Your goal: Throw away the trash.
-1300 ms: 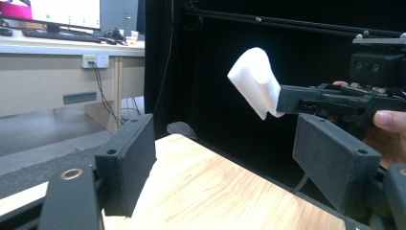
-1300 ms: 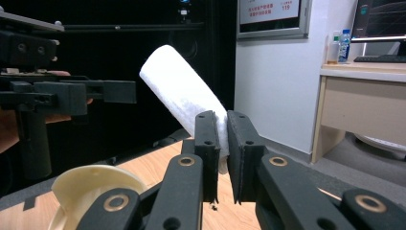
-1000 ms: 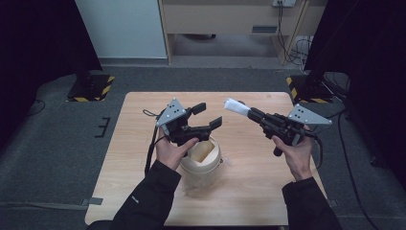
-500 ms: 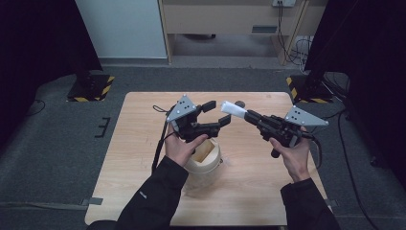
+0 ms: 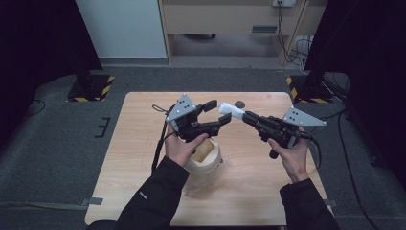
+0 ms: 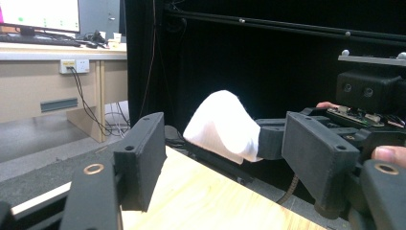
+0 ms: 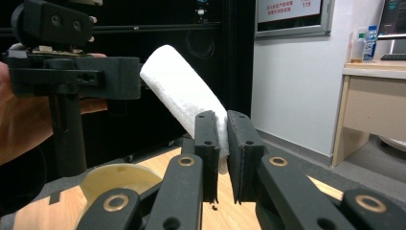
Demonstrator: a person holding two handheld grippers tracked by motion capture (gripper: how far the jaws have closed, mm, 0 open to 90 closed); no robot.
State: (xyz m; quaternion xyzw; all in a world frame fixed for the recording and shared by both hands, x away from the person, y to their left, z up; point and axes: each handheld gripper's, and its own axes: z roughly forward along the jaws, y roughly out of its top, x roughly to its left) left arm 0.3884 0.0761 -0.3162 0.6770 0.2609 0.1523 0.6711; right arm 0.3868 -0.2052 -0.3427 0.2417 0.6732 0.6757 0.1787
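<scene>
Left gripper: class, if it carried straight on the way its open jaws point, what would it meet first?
Probably the white roll held in the right gripper: it sits just ahead of the left gripper, though depth is uncertain.

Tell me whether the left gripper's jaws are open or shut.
Open. The left gripper shows a wide gap between its jaws, with the white roll, held by the right gripper, beyond that gap.

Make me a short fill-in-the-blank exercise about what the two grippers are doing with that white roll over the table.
1. The white roll is clamped in the ____ gripper.
2. The left gripper has its jaws ____ near the roll's free end.
3. The cream-coloured bucket stands on the ____ table.
4. The bucket sits below the person's ____ hand.

Missing words: right; open; wooden; left
</scene>
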